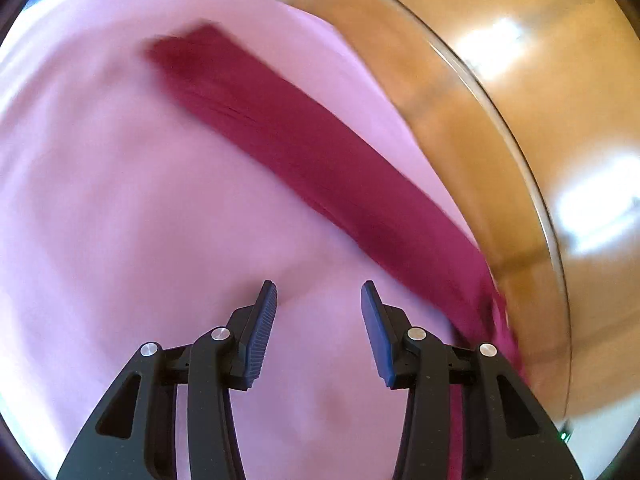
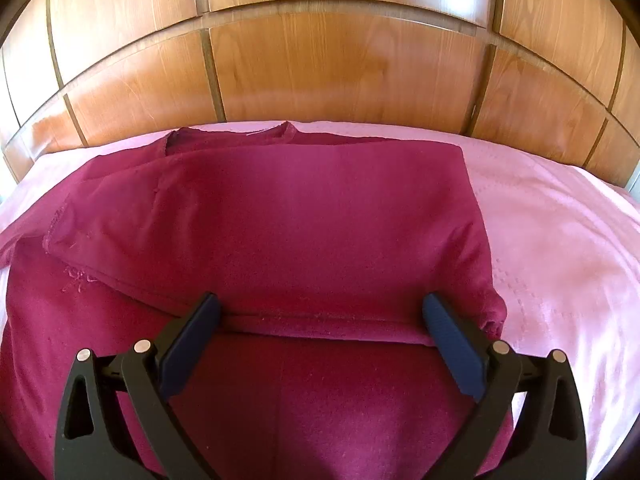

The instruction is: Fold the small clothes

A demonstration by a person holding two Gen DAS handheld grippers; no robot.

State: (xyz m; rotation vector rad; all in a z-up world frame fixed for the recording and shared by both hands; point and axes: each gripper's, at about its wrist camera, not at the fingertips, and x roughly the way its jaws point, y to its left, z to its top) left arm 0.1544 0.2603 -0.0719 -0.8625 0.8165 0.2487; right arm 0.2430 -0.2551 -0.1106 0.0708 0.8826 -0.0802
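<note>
A dark red garment (image 2: 304, 224) lies on a pink sheet (image 2: 560, 240), with one part folded over the rest; its folded hem runs across between my right fingers. My right gripper (image 2: 320, 312) is open, low over the garment, its fingers (image 2: 452, 336) spread wide at the fold edge and holding nothing. In the blurred left wrist view the same garment (image 1: 320, 156) shows as a long red band running from upper left to lower right. My left gripper (image 1: 320, 292) is open and empty above the bare pink sheet (image 1: 120, 240), just left of the garment.
A wooden panelled headboard (image 2: 320, 64) stands right behind the garment. In the left wrist view the wooden surface (image 1: 520, 120) curves along the right side of the sheet. Bare pink sheet lies to the right of the garment.
</note>
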